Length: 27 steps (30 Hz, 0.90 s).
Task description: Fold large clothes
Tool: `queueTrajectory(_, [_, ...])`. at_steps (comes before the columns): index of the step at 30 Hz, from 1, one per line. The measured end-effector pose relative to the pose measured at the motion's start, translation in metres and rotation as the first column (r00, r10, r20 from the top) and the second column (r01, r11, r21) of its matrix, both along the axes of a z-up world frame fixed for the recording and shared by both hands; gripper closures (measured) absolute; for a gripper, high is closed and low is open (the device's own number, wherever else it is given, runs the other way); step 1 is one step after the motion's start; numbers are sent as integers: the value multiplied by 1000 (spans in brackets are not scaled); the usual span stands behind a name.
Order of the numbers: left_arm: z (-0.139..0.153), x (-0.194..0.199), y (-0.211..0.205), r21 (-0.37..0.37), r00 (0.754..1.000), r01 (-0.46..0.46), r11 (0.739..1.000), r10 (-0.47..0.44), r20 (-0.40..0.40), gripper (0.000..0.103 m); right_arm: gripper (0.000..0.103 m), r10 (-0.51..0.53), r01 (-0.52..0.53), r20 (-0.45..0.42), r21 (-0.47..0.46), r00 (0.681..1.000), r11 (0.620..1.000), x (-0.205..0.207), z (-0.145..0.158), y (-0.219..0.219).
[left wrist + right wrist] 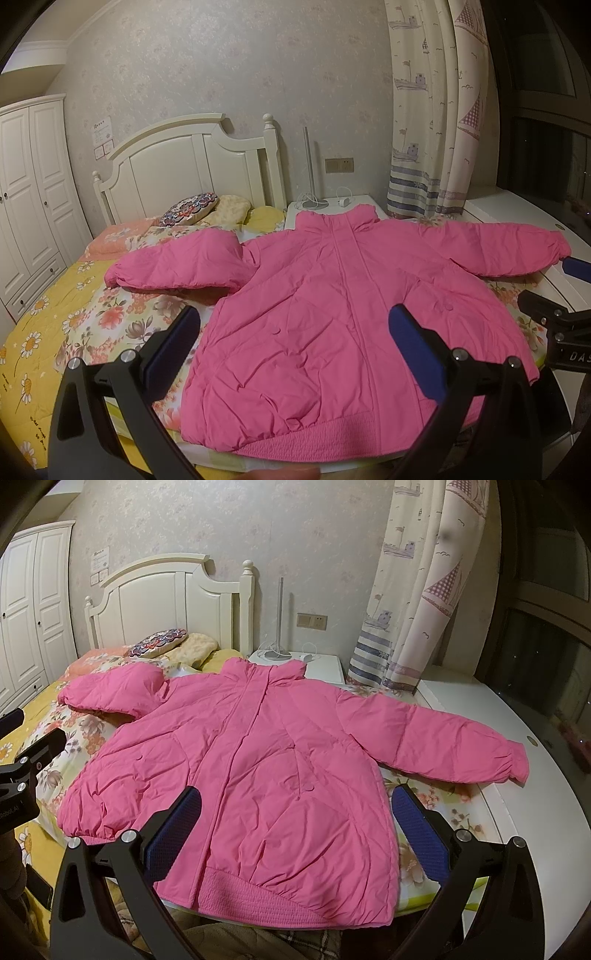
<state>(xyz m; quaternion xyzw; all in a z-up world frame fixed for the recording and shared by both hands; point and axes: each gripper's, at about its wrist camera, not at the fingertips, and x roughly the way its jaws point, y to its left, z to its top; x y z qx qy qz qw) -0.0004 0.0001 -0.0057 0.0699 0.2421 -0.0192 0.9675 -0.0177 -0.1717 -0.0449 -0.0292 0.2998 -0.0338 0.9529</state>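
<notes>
The pink puffer jacket [332, 302] lay front-up, spread flat on the bed [74, 314] with both sleeves out, nothing folded yet, while the left tool [295, 332] and right tool [295, 812] hovered wide open and empty.

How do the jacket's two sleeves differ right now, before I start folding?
The left sleeve is bunched short, its cuff doubled under, and lies on the floral bedspread. The right sleeve stretches out straight, and its cuff reaches past the bedspread onto the white ledge. Both are puffy pink and lie flat, untouched by either gripper.
</notes>
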Motion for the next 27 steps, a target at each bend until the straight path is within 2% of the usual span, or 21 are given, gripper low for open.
queueTrajectory(11, [0,0,0,0,1000,1,1000,-1,-4,2,4,0,0,-2,2,1000,1000,1,1,-1])
queueTrajectory(27, [-18,-4,1,-2,1000,2,1000,-2,-14,2,4,10,-10,-9,4,1000,1000,1,-3,4])
